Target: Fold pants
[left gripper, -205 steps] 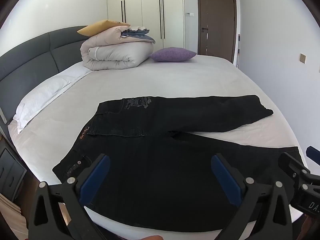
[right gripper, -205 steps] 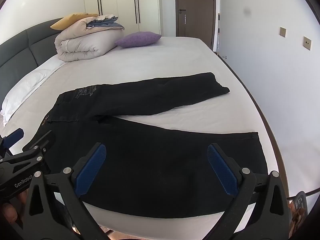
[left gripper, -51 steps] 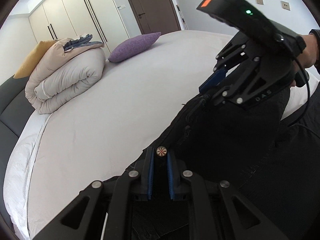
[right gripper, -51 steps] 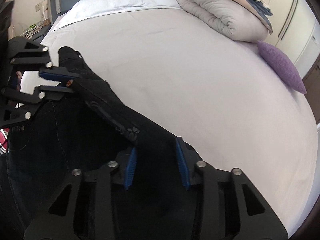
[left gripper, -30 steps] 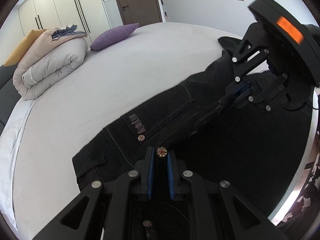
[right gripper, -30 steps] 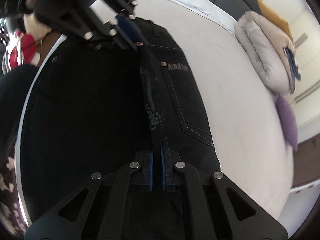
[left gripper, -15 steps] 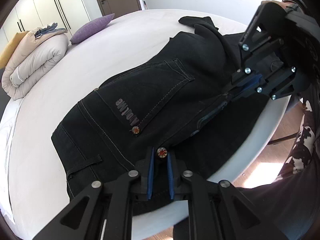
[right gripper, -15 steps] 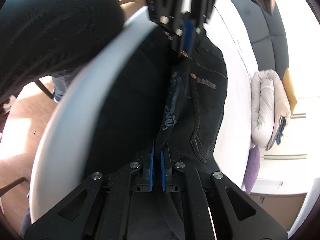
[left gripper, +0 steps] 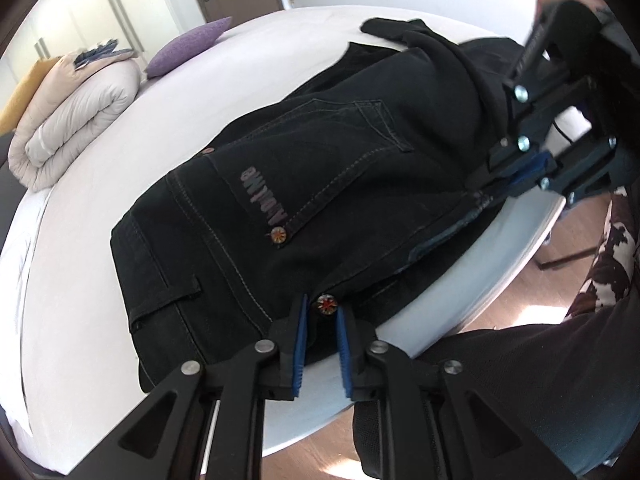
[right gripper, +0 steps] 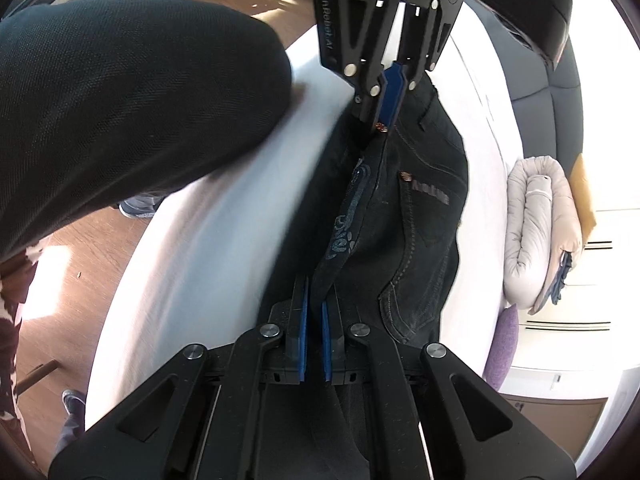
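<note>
Black jeans [left gripper: 320, 168] lie folded lengthwise, back pocket up, near the front edge of the white bed [left gripper: 120, 128]. My left gripper [left gripper: 321, 314] is shut on the waistband edge by a round metal button. My right gripper [right gripper: 313, 294] is shut on the same folded edge farther along the pants [right gripper: 420, 216]. Each gripper shows in the other's view: the right one [left gripper: 496, 188] at the right, the left one [right gripper: 382, 120] at the top. The edge is stretched between them.
A rolled beige duvet [left gripper: 68, 120] with a yellow pillow and a purple cushion [left gripper: 188, 46] lie at the far side of the bed. Wooden floor [left gripper: 520, 280] and the person's dark-clad leg [right gripper: 120, 92] are beside the bed's edge.
Both grippers have drawn the held edge back toward the bed's front edge. The pants now lie folded in half lengthwise, spread flatter on the bed.
</note>
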`<state>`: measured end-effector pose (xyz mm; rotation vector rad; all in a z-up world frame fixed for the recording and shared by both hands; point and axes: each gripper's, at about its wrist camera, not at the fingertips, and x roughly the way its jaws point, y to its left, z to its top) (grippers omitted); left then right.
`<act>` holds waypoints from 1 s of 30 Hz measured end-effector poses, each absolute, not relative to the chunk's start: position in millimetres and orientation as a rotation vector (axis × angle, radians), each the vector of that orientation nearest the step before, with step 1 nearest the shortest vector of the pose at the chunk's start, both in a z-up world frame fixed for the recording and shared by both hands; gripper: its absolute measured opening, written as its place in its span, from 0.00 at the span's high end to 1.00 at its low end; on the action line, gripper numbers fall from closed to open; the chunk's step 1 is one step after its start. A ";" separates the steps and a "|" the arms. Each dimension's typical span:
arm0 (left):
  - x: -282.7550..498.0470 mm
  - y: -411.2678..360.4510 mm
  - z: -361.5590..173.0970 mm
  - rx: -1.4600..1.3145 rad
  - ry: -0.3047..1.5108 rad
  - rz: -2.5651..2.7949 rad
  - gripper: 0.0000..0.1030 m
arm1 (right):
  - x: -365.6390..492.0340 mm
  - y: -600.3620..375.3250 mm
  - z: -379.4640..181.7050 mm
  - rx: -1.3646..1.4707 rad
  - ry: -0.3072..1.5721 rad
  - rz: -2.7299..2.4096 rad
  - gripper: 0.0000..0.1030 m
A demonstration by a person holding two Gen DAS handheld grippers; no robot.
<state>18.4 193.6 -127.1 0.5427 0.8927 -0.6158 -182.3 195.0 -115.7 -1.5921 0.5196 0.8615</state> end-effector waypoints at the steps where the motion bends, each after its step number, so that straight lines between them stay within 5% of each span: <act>1: 18.2 196.6 -126.6 0.517 0.888 -0.609 0.79 | -182.3 200.4 -114.1 -1.599 0.520 0.859 0.95; 5: 12.0 205.3 -122.8 0.475 0.886 -0.598 0.68 | -173.8 207.2 -123.1 -1.579 0.544 0.856 0.95; 7: 6.6 210.7 -118.4 0.463 0.881 -0.596 0.54 | -165.7 210.6 -127.1 -1.579 0.546 0.856 0.95; 15: 15.3 236.5 -96.5 0.270 0.835 -0.530 0.52 | -154.6 210.5 -131.6 -1.581 0.557 0.827 0.95; 30: 46.6 244.3 -140.5 0.107 0.945 -0.400 0.51 | -141.3 228.8 -130.8 -1.422 0.614 0.775 0.94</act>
